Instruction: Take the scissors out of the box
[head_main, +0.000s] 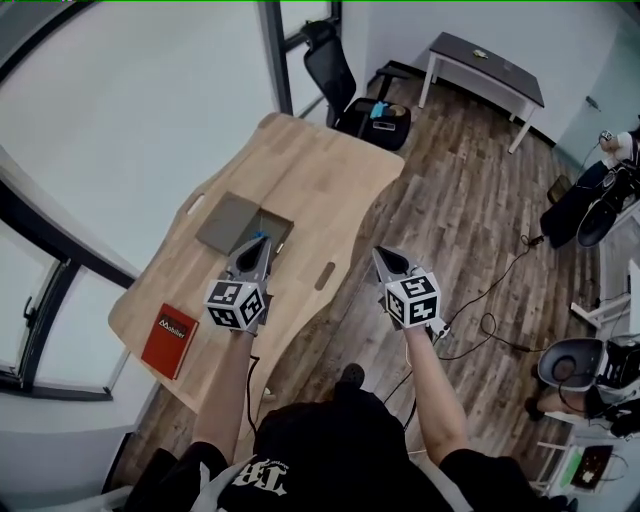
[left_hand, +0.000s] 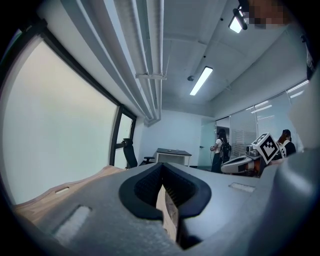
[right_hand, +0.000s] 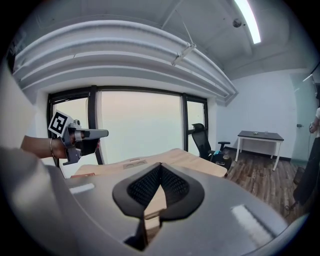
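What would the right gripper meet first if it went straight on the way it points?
Most likely the table: the right gripper tilts slightly down toward its top, with nothing in between. Depth is hard to judge.

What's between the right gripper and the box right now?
In the head view, only bare tabletop with a cut-out slot lies between the right gripper and the box.

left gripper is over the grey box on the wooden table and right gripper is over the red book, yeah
Not quite: in the head view the right gripper is beyond the light wooden table's edge, over the dark plank floor, not the flat red book. The left gripper is indeed over the grey box.
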